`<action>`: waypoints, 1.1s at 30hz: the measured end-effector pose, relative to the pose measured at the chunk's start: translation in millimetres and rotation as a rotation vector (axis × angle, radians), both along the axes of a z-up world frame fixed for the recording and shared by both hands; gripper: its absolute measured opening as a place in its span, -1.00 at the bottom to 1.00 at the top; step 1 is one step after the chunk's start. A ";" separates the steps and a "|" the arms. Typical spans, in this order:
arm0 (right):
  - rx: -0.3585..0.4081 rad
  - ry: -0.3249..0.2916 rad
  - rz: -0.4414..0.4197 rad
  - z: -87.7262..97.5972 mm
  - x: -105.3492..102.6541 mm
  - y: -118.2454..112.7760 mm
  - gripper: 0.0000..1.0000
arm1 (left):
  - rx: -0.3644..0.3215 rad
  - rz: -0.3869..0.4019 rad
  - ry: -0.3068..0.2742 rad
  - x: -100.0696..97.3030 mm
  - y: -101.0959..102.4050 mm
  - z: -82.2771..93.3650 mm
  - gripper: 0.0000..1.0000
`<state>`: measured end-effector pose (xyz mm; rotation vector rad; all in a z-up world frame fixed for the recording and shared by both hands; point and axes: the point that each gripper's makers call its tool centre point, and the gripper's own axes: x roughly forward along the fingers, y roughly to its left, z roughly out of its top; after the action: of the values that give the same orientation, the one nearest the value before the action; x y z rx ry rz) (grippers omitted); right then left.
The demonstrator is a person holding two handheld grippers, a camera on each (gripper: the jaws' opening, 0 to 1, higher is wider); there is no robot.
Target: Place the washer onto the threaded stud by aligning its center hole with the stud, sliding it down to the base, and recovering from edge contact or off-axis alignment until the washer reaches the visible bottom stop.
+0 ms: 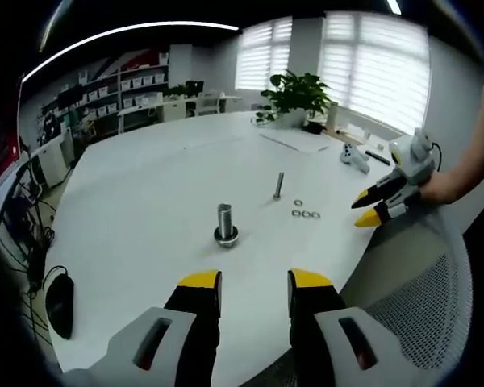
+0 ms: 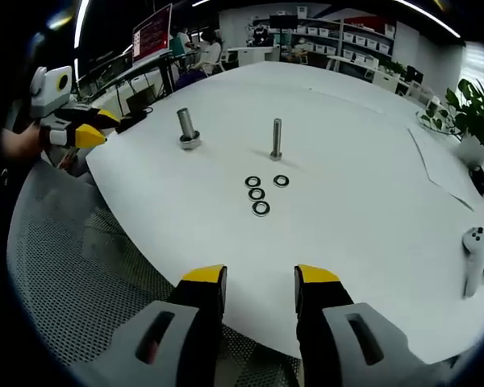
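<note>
In the left gripper view, your left tool (image 1: 254, 290) sits at the bottom of the frame with its jaws spread and nothing between them. The thick stud (image 1: 226, 223) stands upright at centre on the white surface (image 1: 145, 193), the thin stud (image 1: 278, 185) further up and right, and the washers (image 1: 305, 213) lie flat just right of centre. Your right tool (image 1: 366, 211) enters from the right edge, off the surface; its jaw tips look nearly together, and you hold nothing in it.

In the right gripper view, your right tool (image 2: 260, 282) is at the bottom, jaws spread and empty. Four washers (image 2: 260, 194) cluster at centre, below the thin stud (image 2: 276, 139); the thick stud (image 2: 186, 129) is up and left, your left tool (image 2: 87, 127) at the left edge.

No washer is picked up yet. Go for the nearest washer, pinch it by its rim so the hole stays free, and keep it level over the stud before lowering.
</note>
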<state>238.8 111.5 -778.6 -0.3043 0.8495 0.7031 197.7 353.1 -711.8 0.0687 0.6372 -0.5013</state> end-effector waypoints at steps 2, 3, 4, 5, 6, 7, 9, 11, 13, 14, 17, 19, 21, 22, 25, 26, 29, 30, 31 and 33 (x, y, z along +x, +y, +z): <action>0.003 -0.003 -0.009 0.7 1.4 -1.0 -0.27 | -0.011 -0.002 0.002 -2.4 -1.8 -0.6 -0.38; 0.004 -0.003 -0.012 0.6 1.6 -1.3 -0.27 | -0.013 -0.003 0.003 -3.5 -2.1 -1.3 -0.38; 0.006 -0.001 -0.013 0.7 1.4 -1.1 -0.27 | -0.010 -0.007 0.004 -4.9 -3.0 -2.8 -0.38; 0.005 -0.001 -0.011 0.6 1.1 -0.9 -0.27 | -0.004 -0.010 0.005 -5.6 -3.4 -4.1 -0.39; 0.002 -0.003 -0.008 0.3 1.2 -0.9 -0.27 | -0.003 -0.011 0.006 -5.7 -3.3 -4.8 -0.39; 0.001 -0.002 -0.008 0.1 1.1 -1.1 -0.27 | -0.004 -0.010 0.008 -5.9 -3.3 -5.2 -0.39; 0.001 -0.001 -0.010 0.2 1.3 -1.3 -0.27 | -0.009 -0.008 0.009 -6.0 -3.5 -6.2 -0.39; 0.000 0.000 -0.009 0.3 1.1 -1.1 -0.27 | -0.009 -0.005 0.006 -5.8 -5.5 -6.6 -0.39; -0.003 0.000 -0.006 -1.0 0.8 -2.3 -0.27 | -0.007 -0.006 0.005 -5.3 -8.2 -7.1 -0.39; -0.003 0.000 -0.006 -0.6 0.8 -2.5 -0.27 | -0.006 -0.010 0.003 -5.0 -10.2 -7.6 -0.39; -0.004 -0.001 -0.008 -0.9 1.5 -3.8 -0.27 | 0.005 -0.016 0.003 -5.3 -11.1 -10.1 -0.39; -0.007 0.000 -0.009 -1.3 1.7 -4.4 -0.27 | 0.013 -0.016 0.000 -5.8 -10.6 -11.9 -0.39; -0.009 0.003 -0.008 -1.7 1.3 -4.3 -0.27 | 0.024 -0.028 0.000 -7.2 -12.3 -14.9 -0.40; -0.011 0.004 -0.005 -1.7 1.0 -4.3 -0.27 | 0.029 -0.043 0.003 -8.5 -14.9 -16.4 -0.40; -0.017 0.006 -0.005 -2.6 0.9 -5.3 -0.27 | 0.041 -0.054 -0.002 -9.1 -15.8 -16.2 -0.41; -0.018 0.007 -0.005 -3.2 1.0 -5.5 -0.27 | 0.038 -0.052 -0.003 -8.8 -15.6 -16.0 -0.41; -0.025 0.013 0.001 -4.2 0.0 -5.3 -0.27 | 0.036 -0.043 0.005 -8.1 -12.4 -18.6 -0.41; -0.028 0.014 0.004 -4.3 -0.6 -4.8 -0.27 | 0.037 -0.044 0.008 -8.4 -12.5 -19.1 -0.41; -0.028 0.014 0.005 -4.2 -0.8 -4.5 -0.27 | 0.040 -0.046 0.007 -8.7 -12.8 -19.3 -0.41; -0.030 0.014 0.004 -4.8 -0.5 -5.0 -0.27 | 0.047 -0.052 0.002 -8.9 -13.8 -19.8 -0.41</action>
<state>238.3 106.5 -783.4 -0.3286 0.8736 0.6977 188.8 339.3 -731.7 0.1291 0.6501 -0.5366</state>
